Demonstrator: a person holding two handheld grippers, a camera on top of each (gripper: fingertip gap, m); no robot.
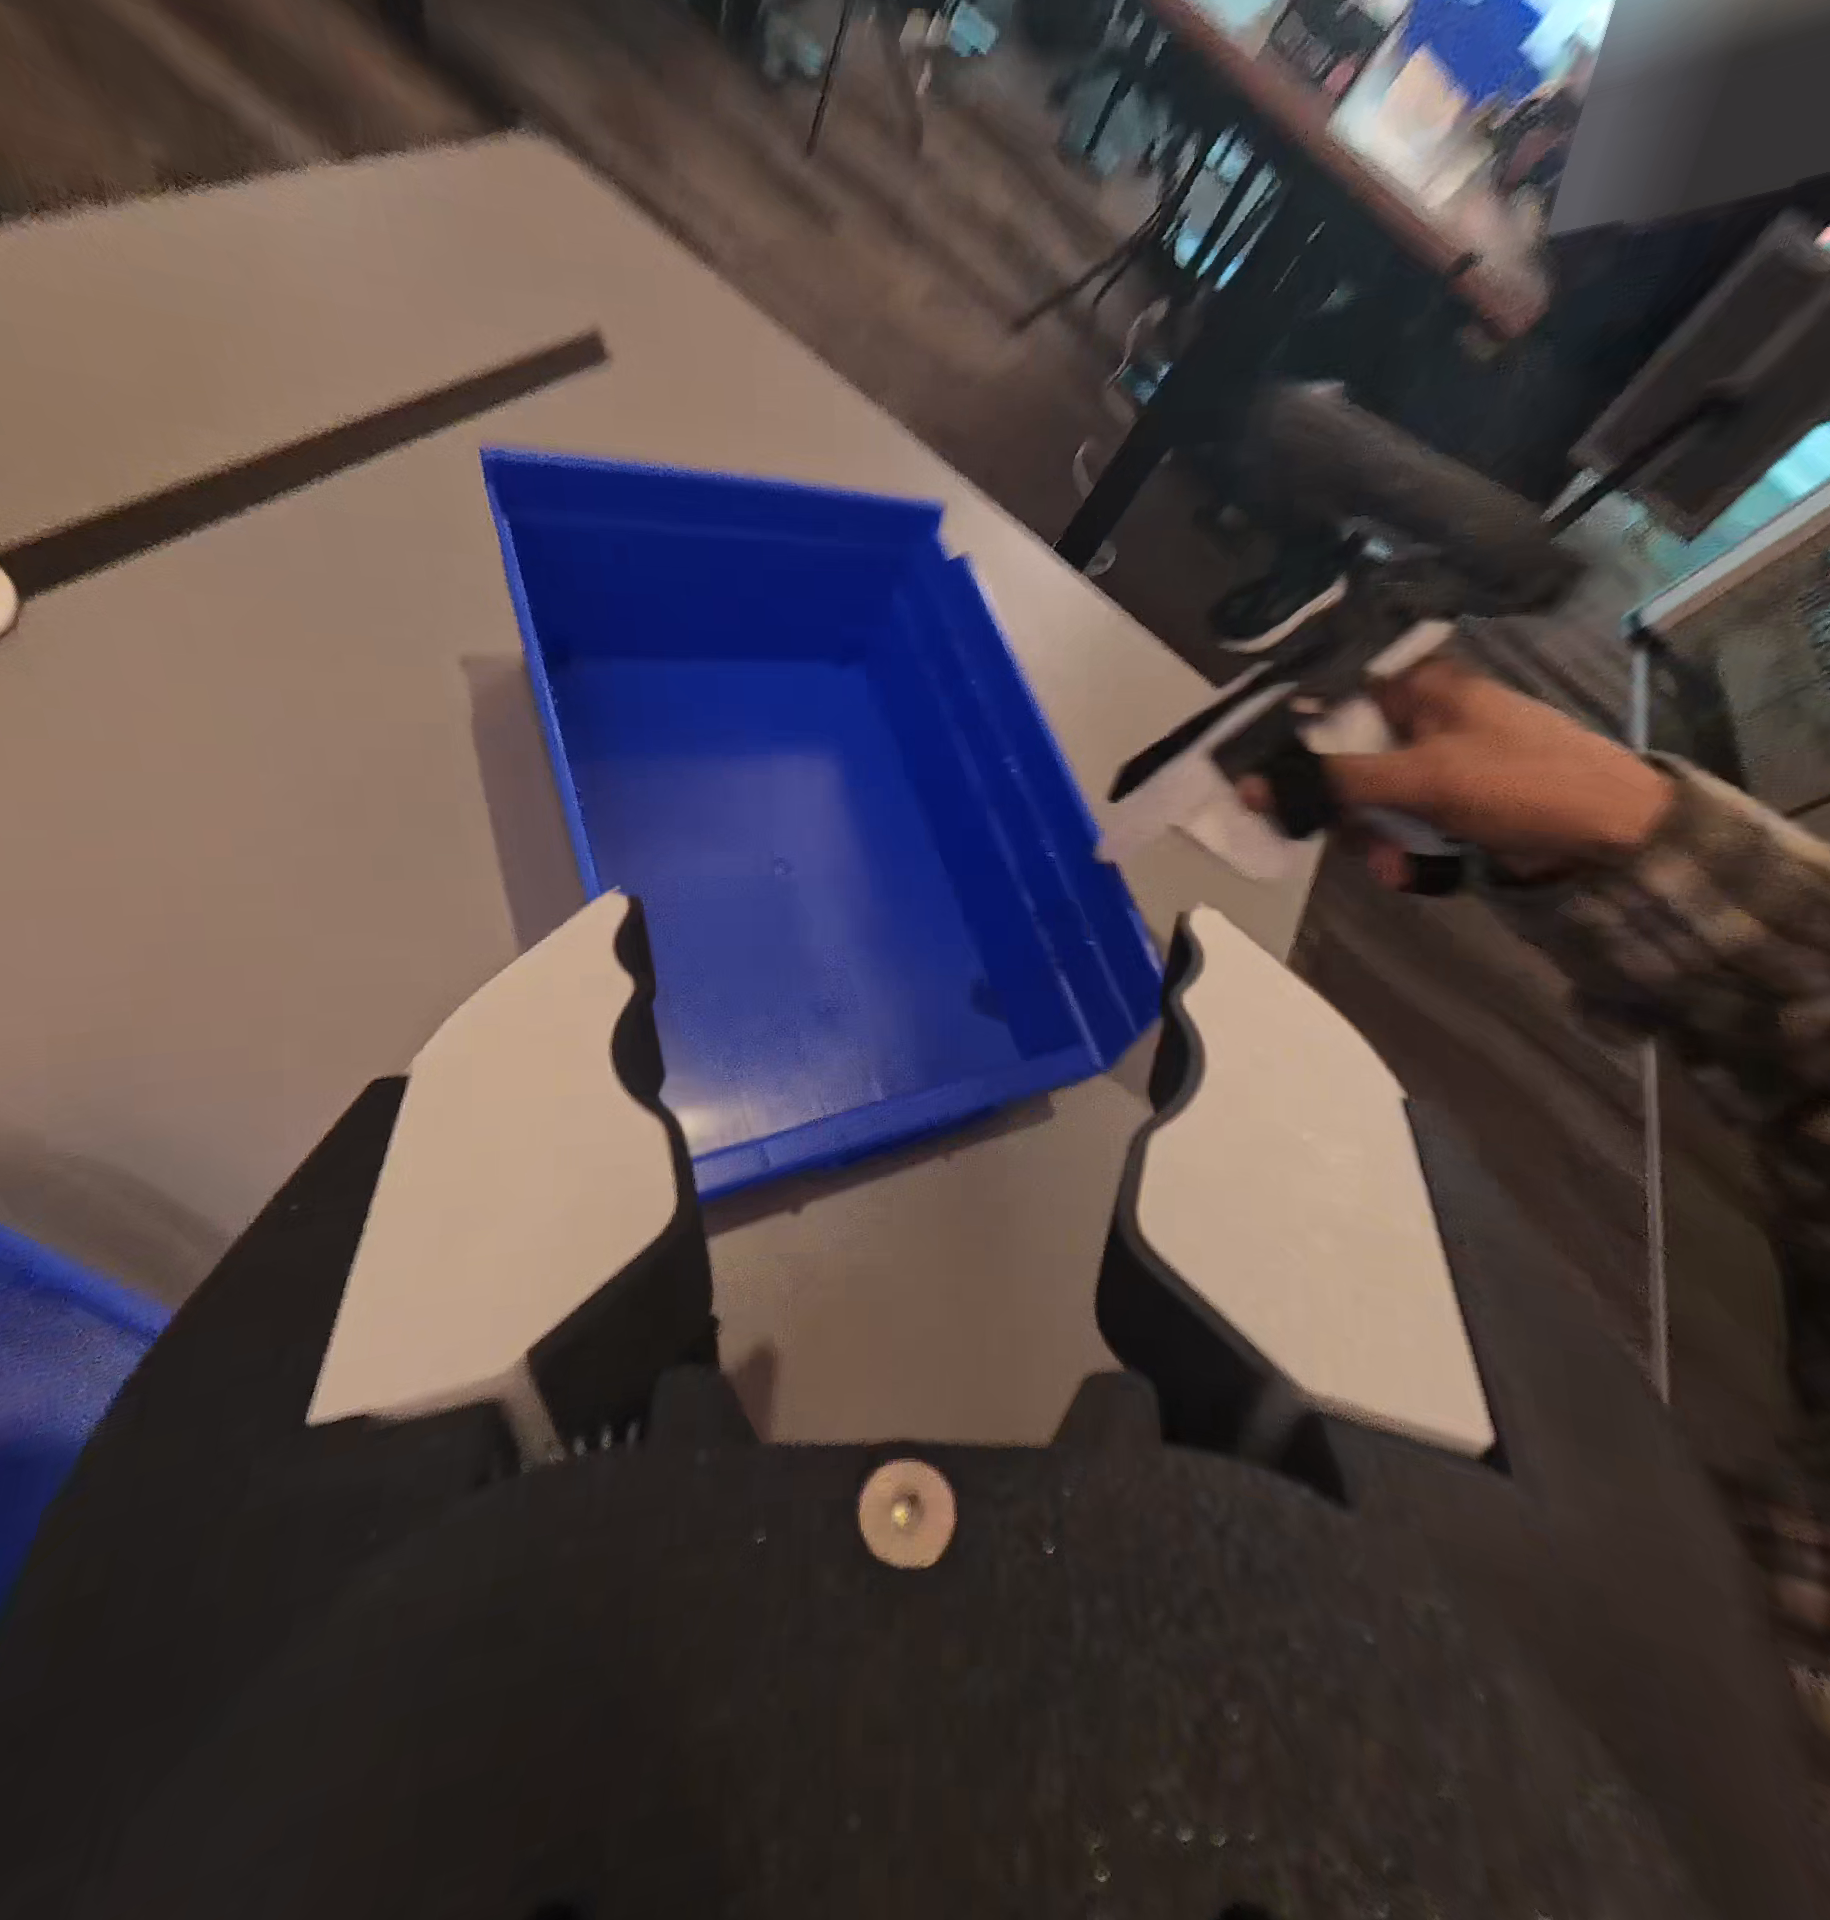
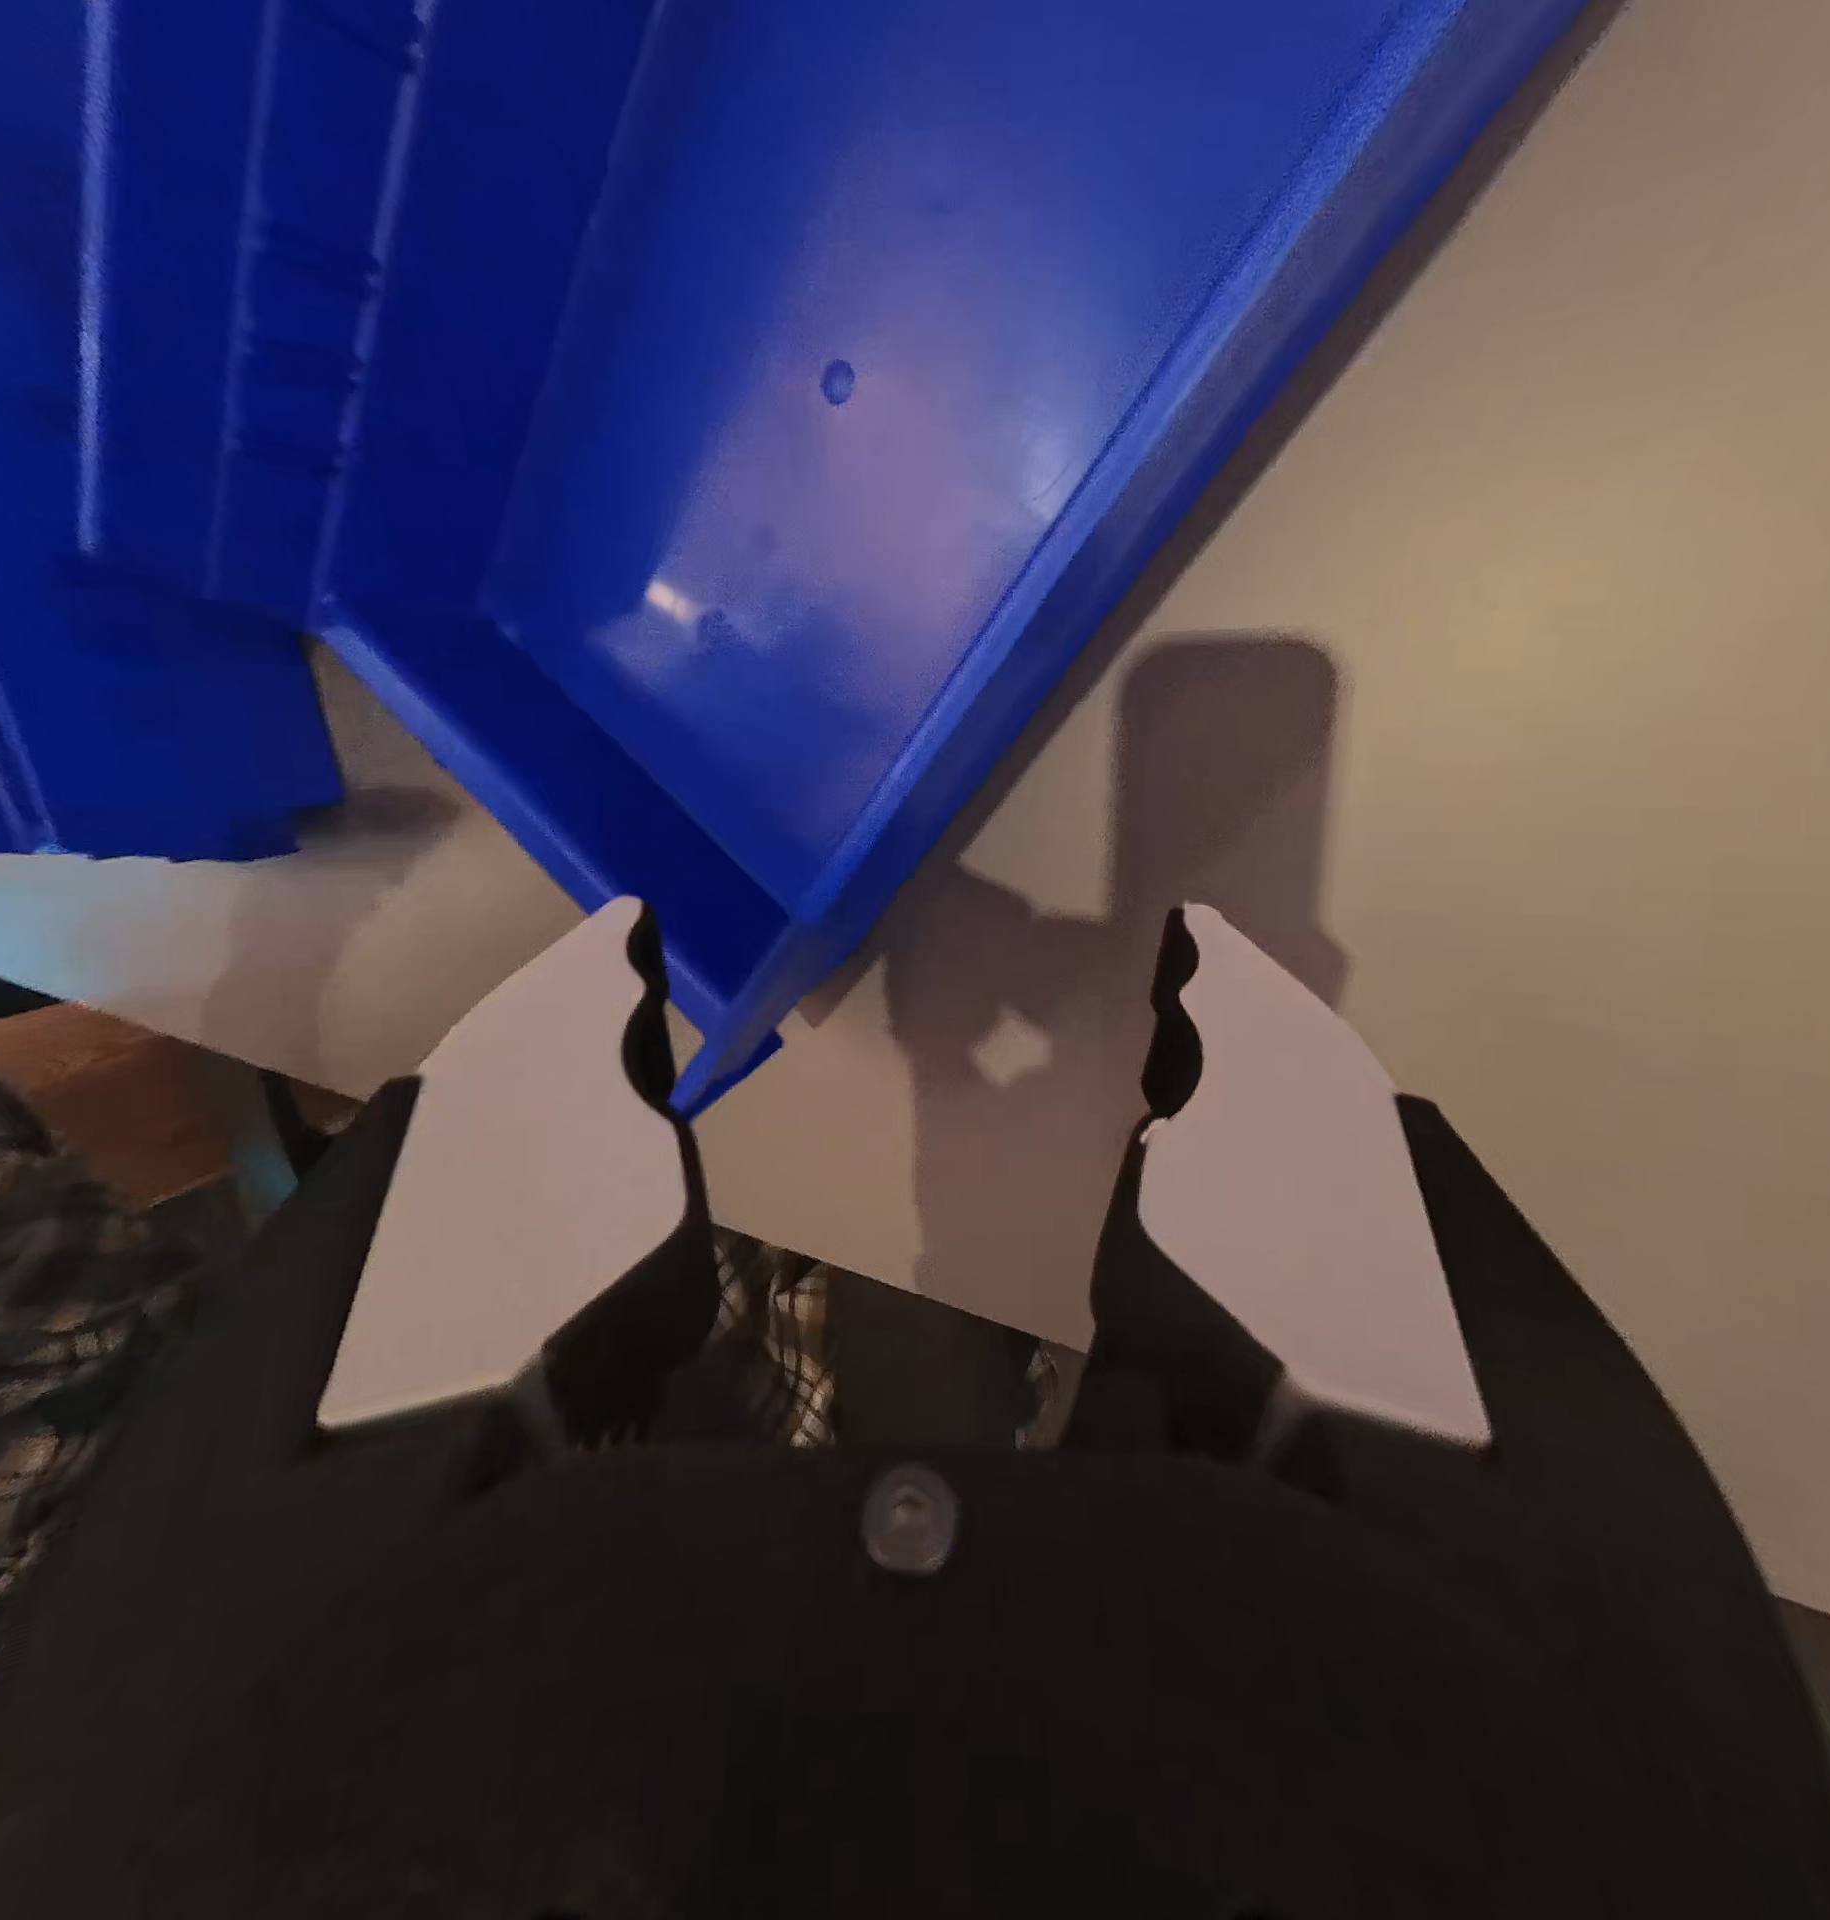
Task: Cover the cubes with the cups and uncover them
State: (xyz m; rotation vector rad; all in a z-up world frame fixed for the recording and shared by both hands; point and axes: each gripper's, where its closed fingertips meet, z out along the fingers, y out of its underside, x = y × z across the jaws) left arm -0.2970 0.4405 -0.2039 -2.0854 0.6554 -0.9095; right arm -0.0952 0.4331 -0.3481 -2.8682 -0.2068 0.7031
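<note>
Black-and-white left gripper (image 1: 900, 914) is held wide open with nothing between its fingers, above the grey table (image 1: 215, 831). Just beyond it an empty blue rectangular plastic bin (image 1: 786, 831) rests on the table. No cubes or cups can be seen. Right gripper (image 2: 911, 914), likewise spread and empty, is poised by the bin's (image 2: 786, 416) corner. A second blue bin (image 2: 111, 416) lies beside the first.
</note>
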